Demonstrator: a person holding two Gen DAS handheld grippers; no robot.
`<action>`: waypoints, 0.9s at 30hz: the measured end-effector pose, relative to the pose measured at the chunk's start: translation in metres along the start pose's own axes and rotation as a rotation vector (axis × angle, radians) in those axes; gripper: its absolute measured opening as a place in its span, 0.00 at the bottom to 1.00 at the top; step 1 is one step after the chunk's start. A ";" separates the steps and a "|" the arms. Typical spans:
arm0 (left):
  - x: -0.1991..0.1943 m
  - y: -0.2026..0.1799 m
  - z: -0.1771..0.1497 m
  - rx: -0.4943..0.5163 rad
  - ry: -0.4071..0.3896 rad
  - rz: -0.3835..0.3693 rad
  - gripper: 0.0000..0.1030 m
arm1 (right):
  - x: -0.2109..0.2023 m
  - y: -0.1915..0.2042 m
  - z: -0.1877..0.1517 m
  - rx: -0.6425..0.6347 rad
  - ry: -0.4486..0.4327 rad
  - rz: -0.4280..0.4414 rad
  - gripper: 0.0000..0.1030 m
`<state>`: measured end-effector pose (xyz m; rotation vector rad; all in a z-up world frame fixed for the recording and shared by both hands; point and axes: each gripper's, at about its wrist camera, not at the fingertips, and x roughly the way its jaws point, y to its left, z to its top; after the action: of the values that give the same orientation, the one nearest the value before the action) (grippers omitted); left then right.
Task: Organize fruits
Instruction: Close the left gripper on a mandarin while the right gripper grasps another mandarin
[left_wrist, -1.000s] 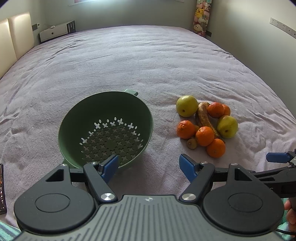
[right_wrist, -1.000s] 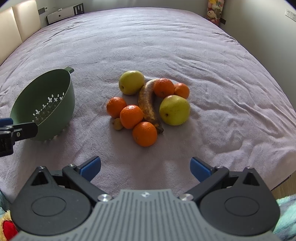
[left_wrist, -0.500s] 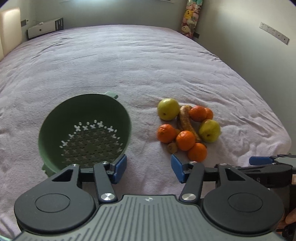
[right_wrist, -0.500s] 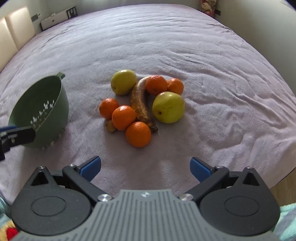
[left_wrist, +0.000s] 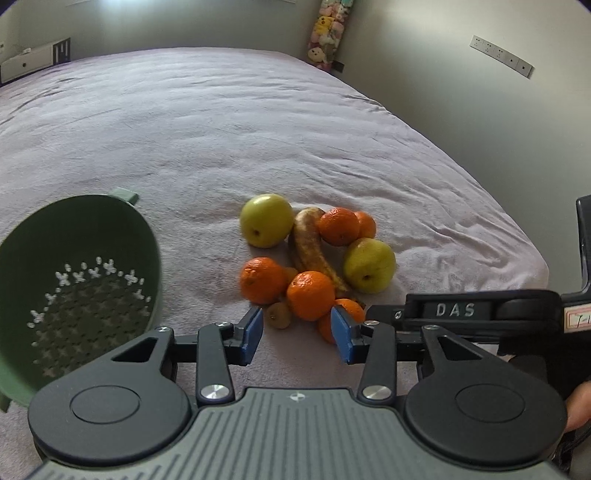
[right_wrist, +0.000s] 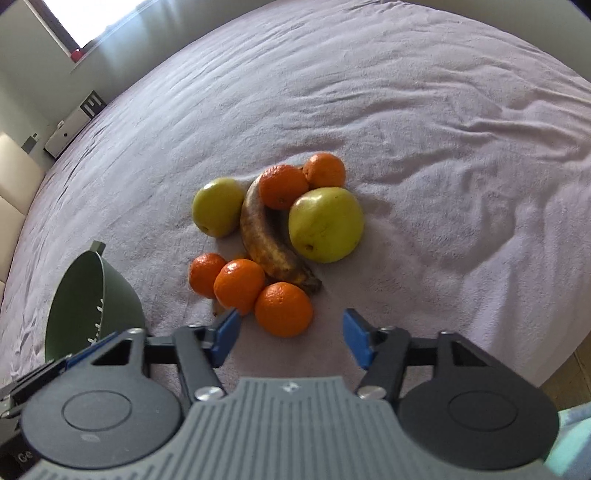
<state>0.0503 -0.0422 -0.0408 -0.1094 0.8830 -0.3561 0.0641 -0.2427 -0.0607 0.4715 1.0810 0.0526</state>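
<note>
Bedspread (right_wrist: 424, 110), orange (right_wrist: 283, 308) before right gripper (right_wrist: 291, 338)

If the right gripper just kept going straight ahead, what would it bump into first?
Most likely the nearest orange tangerine, which sits just ahead between the open right gripper's fingers; the brown, overripe banana lies behind it. Depth is hard to judge.

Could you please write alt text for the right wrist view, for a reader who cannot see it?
The open right gripper hovers just short of the nearest orange in a cluster of oranges, two yellow-green apples and a browned banana on a lilac bedspread. An empty green colander sits at lower left.
</note>
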 end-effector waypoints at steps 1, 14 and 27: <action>0.004 0.001 0.000 -0.003 0.003 -0.012 0.48 | 0.003 -0.001 0.000 0.006 -0.001 0.003 0.49; 0.055 -0.007 -0.004 0.113 0.013 -0.012 0.49 | 0.041 -0.012 0.008 0.172 0.040 0.059 0.49; 0.076 0.000 0.003 0.122 -0.004 -0.029 0.52 | 0.065 -0.033 0.008 0.360 0.092 0.120 0.49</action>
<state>0.0966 -0.0687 -0.0951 -0.0102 0.8542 -0.4362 0.0960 -0.2577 -0.1247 0.8651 1.1559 -0.0163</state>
